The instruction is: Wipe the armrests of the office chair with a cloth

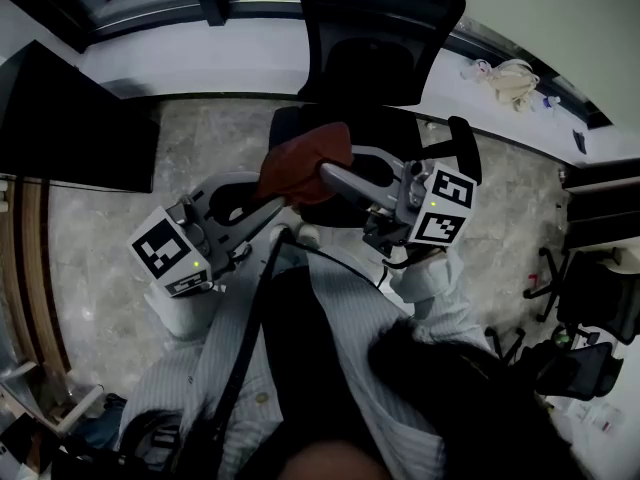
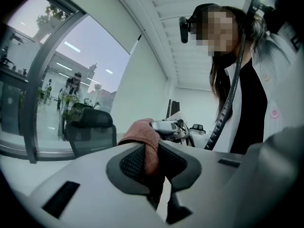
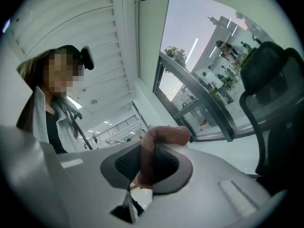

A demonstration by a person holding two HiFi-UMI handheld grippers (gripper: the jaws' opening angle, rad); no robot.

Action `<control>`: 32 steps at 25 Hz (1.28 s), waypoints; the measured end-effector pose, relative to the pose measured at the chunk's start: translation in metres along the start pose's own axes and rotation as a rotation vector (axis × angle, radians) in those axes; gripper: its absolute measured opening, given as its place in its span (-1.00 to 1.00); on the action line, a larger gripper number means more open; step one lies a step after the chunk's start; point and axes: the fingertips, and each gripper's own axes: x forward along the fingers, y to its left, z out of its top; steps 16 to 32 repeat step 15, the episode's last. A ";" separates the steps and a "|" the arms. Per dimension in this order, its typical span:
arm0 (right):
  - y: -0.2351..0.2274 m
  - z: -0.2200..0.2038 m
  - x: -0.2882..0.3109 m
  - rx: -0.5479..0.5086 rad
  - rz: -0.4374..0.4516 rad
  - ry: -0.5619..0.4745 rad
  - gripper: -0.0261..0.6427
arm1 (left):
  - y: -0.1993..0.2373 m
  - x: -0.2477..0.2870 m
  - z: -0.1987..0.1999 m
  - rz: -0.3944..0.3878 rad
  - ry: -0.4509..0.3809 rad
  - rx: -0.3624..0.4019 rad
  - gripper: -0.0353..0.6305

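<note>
A reddish-brown cloth (image 1: 303, 160) hangs in the air in front of the black office chair (image 1: 382, 30), pinched from both sides. My left gripper (image 1: 262, 190) is shut on its left end; in the left gripper view the cloth (image 2: 145, 144) is squeezed between the dark pads. My right gripper (image 1: 326, 172) is shut on the right end, and the right gripper view shows the cloth (image 3: 151, 148) folded over between its pads. One black armrest (image 1: 466, 146) sticks up just right of the right gripper. The other armrest is hidden behind cloth and grippers.
A dark desk top (image 1: 70, 118) lies at the left. A white ledge (image 1: 520, 103) with a small pale bundle (image 1: 511, 80) on it runs behind the chair. More black chair bases (image 1: 590, 298) stand at the right. The floor (image 1: 120, 298) is pale stone tile.
</note>
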 end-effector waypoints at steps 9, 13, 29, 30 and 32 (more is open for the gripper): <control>-0.033 0.021 -0.052 -0.111 -0.361 -0.144 -0.80 | 0.058 -0.029 0.003 0.327 -0.101 -0.072 -0.72; -0.045 0.025 -0.066 -0.293 -0.577 -0.117 -0.80 | 0.093 -0.051 0.005 0.545 -0.154 -0.130 -0.73; -0.047 0.028 -0.073 -0.373 -0.664 -0.104 -0.80 | 0.104 -0.060 0.008 0.645 -0.188 -0.155 -0.84; -0.047 0.028 -0.073 -0.373 -0.664 -0.104 -0.80 | 0.104 -0.060 0.008 0.645 -0.188 -0.155 -0.84; -0.047 0.028 -0.073 -0.373 -0.664 -0.104 -0.80 | 0.104 -0.060 0.008 0.645 -0.188 -0.155 -0.84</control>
